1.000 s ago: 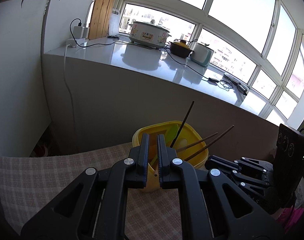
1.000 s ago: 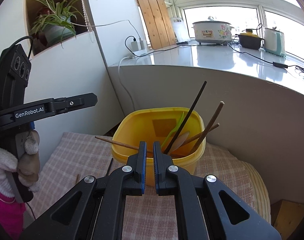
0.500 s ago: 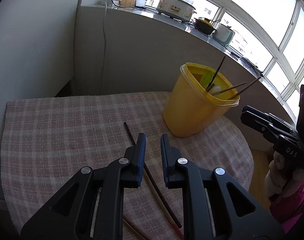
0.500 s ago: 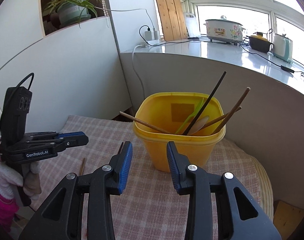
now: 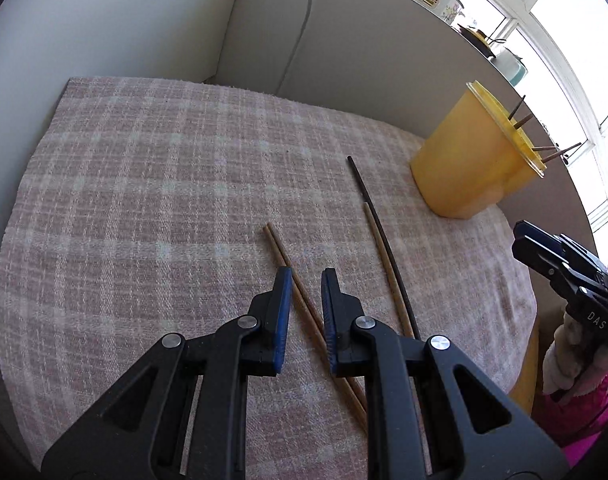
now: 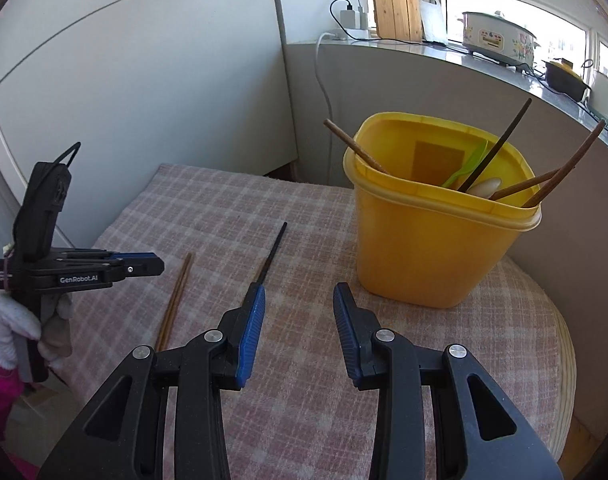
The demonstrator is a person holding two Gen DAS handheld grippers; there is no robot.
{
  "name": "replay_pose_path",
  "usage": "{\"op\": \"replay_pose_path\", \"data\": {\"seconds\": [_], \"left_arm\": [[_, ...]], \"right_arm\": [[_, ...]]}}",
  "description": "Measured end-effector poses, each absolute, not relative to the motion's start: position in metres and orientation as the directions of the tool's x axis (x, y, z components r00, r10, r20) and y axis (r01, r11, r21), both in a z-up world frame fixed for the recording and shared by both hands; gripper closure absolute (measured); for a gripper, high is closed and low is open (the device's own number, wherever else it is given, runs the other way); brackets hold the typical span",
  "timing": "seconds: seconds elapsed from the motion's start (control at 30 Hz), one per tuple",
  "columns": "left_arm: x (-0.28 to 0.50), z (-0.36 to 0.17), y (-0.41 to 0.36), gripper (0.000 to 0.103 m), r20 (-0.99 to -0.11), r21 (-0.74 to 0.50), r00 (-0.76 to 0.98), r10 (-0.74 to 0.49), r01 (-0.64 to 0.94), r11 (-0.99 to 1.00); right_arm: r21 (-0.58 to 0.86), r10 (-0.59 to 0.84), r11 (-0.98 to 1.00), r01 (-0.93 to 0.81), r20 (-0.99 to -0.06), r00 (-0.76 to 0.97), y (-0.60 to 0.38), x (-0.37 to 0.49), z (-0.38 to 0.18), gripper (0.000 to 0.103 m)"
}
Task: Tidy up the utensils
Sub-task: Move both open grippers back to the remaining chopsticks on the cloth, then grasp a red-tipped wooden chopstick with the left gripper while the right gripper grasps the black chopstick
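The desk (image 6: 443, 360) is covered with a pink checked cloth (image 5: 164, 200). On it stand a yellow bin (image 6: 431, 248) and lie a brown chopstick pair (image 5: 288, 258), one dark chopstick (image 5: 377, 220) and one brown chopstick (image 5: 383, 256).

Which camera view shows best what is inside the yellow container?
The right wrist view. It looks down into the open top of the yellow container, so the chopsticks, the green utensil and a pale spoon inside are visible. The left wrist view shows only its outer side and a few stick tips above the rim.
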State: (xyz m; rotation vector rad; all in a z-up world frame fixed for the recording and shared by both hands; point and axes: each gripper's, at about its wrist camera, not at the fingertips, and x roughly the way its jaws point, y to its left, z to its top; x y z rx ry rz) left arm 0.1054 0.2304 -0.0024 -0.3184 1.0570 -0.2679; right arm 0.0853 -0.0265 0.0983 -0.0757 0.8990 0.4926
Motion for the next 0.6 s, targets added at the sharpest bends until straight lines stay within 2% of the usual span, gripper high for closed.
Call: {"op": "replay_pose_path", "data": {"seconds": [0.6], "left_arm": [[0.088,-0.027,0.220,0.090,-0.846,-0.314,0.442,-0.298,0.040,0.949]], "right_arm": [[0.197,0.382,0.863,-0.465,-0.857,0.346,0.012,0.094,0.030,0.069]]}}
